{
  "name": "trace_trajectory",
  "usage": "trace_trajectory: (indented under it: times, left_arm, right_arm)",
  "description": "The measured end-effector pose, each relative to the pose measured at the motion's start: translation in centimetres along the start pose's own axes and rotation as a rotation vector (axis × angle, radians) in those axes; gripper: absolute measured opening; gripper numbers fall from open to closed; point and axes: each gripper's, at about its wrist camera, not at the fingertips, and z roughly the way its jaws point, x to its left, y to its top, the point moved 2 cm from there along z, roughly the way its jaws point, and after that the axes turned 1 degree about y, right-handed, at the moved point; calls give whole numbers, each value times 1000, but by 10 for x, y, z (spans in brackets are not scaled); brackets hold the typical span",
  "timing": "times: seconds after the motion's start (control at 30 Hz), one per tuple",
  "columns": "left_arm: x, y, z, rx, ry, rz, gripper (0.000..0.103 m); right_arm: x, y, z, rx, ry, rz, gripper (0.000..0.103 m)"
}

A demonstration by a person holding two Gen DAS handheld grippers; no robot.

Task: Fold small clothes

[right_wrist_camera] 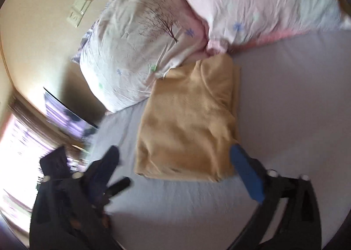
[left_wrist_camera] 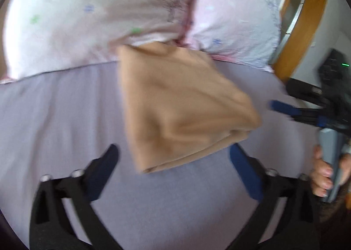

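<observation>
We see the tan garment [left_wrist_camera: 182, 107] folded into a thick, layered rectangle with soft creases; it lies flat on the lavender sheet [left_wrist_camera: 54, 118], its far edge touching the floral pillows [left_wrist_camera: 87, 19]; the left gripper [left_wrist_camera: 174, 155] is spread wide, holding nothing, just short of the garment's near edge; the right gripper [right_wrist_camera: 175, 155] likewise gapes empty there.

We are seeing one folded tan garment [left_wrist_camera: 182, 105] lying on one lilac sheet [left_wrist_camera: 54, 118], two floral pillows [right_wrist_camera: 136, 52] resting behind it, and two grippers, left [left_wrist_camera: 174, 154] and right [right_wrist_camera: 175, 157], hovering wide apart.
</observation>
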Motion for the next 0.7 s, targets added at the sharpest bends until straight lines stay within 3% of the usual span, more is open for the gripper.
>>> trace_trajectory:
  times: [0.13, 0.4, 0.53, 0.7]
  left_arm:
    - [13, -14, 13, 79, 86, -22, 101]
    - [11, -21, 34, 122, 227, -19, 101]
    - [11, -27, 44, 159, 239, -26, 101]
    - [10, -25, 44, 144, 244, -26, 101]
  right_arm:
    - [8, -38, -1, 13, -245, -116, 102]
    - [15, -76, 43, 94, -400, -204, 102]
    - [18, -86, 55, 131, -455, -244, 102]
    - [19, -94, 61, 155, -521, -276, 102]
